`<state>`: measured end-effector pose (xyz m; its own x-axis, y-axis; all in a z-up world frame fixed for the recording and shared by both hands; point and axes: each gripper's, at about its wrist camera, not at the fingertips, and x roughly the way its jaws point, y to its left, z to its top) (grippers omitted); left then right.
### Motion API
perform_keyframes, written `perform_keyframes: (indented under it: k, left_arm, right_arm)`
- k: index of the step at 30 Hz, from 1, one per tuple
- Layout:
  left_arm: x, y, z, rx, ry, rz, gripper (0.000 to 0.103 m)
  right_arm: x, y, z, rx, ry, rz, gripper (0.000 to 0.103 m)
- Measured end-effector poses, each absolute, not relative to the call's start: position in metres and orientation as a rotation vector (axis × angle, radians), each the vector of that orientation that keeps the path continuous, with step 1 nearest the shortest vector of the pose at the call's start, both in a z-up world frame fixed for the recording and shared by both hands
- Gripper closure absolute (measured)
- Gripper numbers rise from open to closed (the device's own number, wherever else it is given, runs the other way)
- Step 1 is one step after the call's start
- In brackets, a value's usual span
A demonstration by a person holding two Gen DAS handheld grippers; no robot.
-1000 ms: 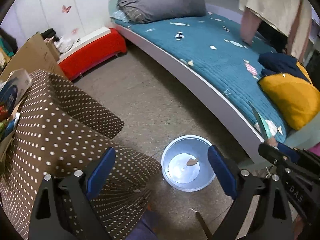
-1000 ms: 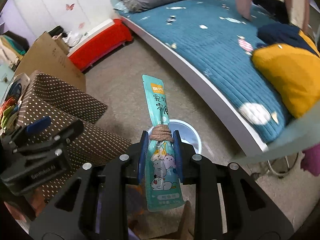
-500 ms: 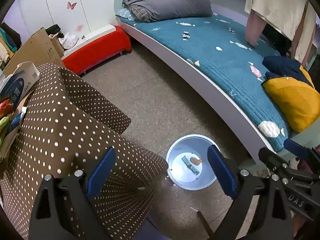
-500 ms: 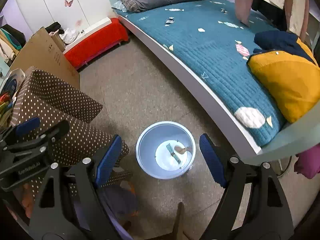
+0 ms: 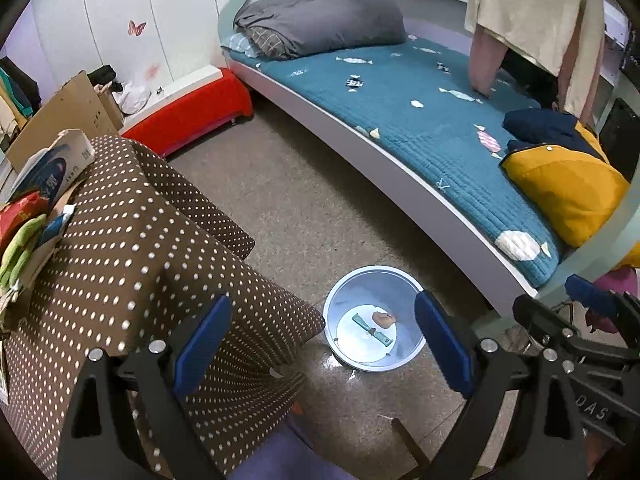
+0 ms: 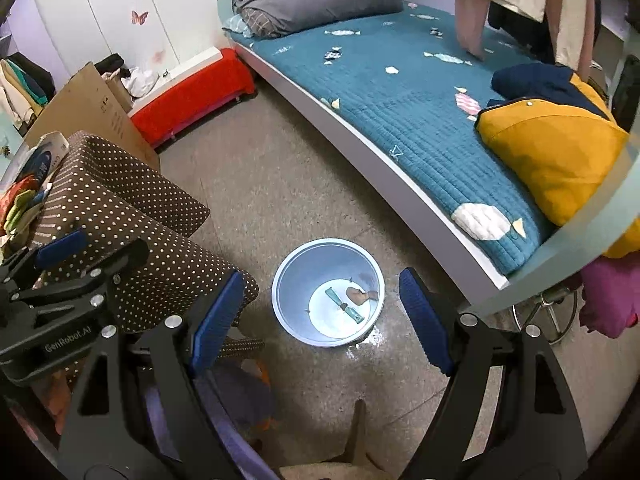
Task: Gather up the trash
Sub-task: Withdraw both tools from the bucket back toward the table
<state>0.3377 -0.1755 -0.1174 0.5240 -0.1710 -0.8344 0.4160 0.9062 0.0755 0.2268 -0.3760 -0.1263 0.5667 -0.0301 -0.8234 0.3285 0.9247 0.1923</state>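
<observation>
1. Trash: a teal wrapper [image 6: 346, 307] and a brown scrap [image 6: 357, 295] lie touching on the bottom of the bin [image 6: 328, 252], which stands on the floor [image 6: 260, 184].
2. The right tongs [image 6: 320, 316] hang above the bin, fingers wide apart and holding nothing; in their own view the bin sits between the two blue pads [image 6: 216, 320].
3. The left tongs [image 5: 322, 346] are also spread apart and empty, over the bin's near-left side, beside the dotted cloth [image 5: 132, 264] left of the bin.
4. The step in hand looks like a drop just done: both pieces are in the bin and neither tool grips anything.
5. Next, I judge, comes a search for more trash; none shows plainly on the floor around the bin, so the tongs would need to turn elsewhere, perhaps toward the clutter [image 5: 28, 224] on the cloth's far-left end.
6. Beyond the bin, to its right, runs the bed [image 5: 420, 120]; the candy shapes on it look like printed pattern, though I cannot be sure.
</observation>
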Motion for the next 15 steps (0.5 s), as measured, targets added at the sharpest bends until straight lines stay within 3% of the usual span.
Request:
perform_keyframes:
  k: [15]
  left_arm:
    - [0.289,-0.131,-0.075,0.255,0.854,-0.344,0.012]
  right_arm:
    - [0.191,-0.339,-0.084,0.290,0.838,-0.193,0.024]
